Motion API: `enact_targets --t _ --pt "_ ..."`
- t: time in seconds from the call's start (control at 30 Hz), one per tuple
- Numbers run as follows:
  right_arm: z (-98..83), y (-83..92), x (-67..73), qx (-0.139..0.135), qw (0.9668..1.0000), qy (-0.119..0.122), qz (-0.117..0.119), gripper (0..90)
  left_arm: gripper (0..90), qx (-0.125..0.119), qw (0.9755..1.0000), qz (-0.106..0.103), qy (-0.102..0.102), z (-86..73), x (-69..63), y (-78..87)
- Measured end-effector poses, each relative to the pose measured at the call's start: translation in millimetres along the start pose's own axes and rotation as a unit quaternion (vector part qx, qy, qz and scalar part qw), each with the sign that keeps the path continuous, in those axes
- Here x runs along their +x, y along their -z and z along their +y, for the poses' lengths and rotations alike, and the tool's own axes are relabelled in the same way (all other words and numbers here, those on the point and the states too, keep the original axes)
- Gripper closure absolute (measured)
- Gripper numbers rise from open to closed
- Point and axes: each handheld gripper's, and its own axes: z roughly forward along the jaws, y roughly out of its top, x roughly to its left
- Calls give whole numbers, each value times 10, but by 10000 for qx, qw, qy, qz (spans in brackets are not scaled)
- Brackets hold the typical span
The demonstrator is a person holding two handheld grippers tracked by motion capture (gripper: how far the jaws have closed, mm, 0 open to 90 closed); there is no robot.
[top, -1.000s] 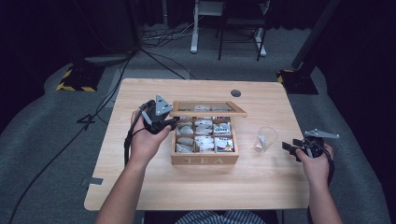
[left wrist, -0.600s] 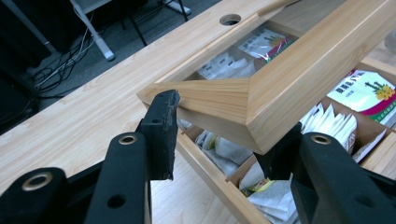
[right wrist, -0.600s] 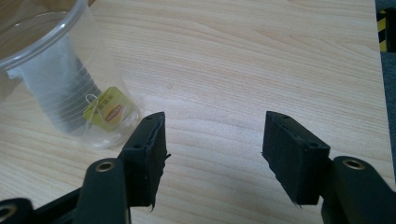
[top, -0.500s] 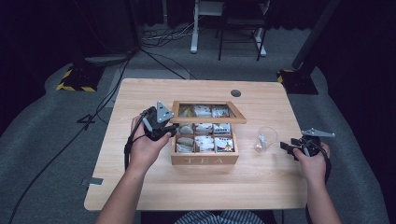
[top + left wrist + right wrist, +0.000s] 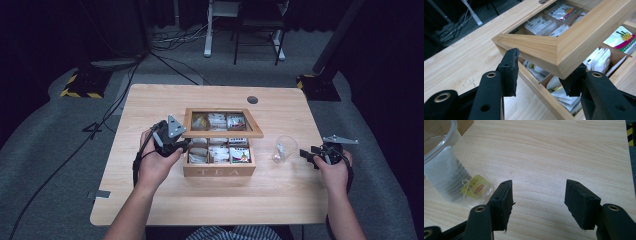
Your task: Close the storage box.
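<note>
High view: a wooden tea box (image 5: 219, 165) stands at the middle of the desk (image 5: 150, 200), its glazed lid (image 5: 222, 122) partly raised over the rows of tea bags. The left hand-held gripper (image 5: 172, 142) sits at the lid's left front corner. A clear plastic cup (image 5: 285, 148) lies on its side to the right of the box, and the right hand-held gripper (image 5: 315, 155) rests on the desk just beside it.

Left gripper view: the lid's wooden corner (image 5: 554, 47) sits between the parted jaws; the left hand-held gripper (image 5: 541, 73) is open, and contact cannot be confirmed. The step in hand appears to be moving the lid. The next move calls for a controlled swing about the rear hinge.

Right gripper view: the right hand-held gripper (image 5: 537, 202) is open and empty above bare desk. The cup (image 5: 446, 170) holds a tea bag with a yellow tag (image 5: 477, 187).
</note>
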Motion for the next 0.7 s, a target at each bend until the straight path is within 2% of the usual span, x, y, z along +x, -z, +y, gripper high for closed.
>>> enact_targets --t 0.27,0.53,0.7 --pt "51 -34 6 -50 10000 -50 65 404 533 74 9998 -139 158 -65 -45 30" --pt "98 -64 13 -101 9998 -80 130 404 538 262 9994 -150 139 -129 -98 25" --pt "125 -77 12 -141 9997 -103 173 404 540 355 9990 -191 199 -162 -135 32"
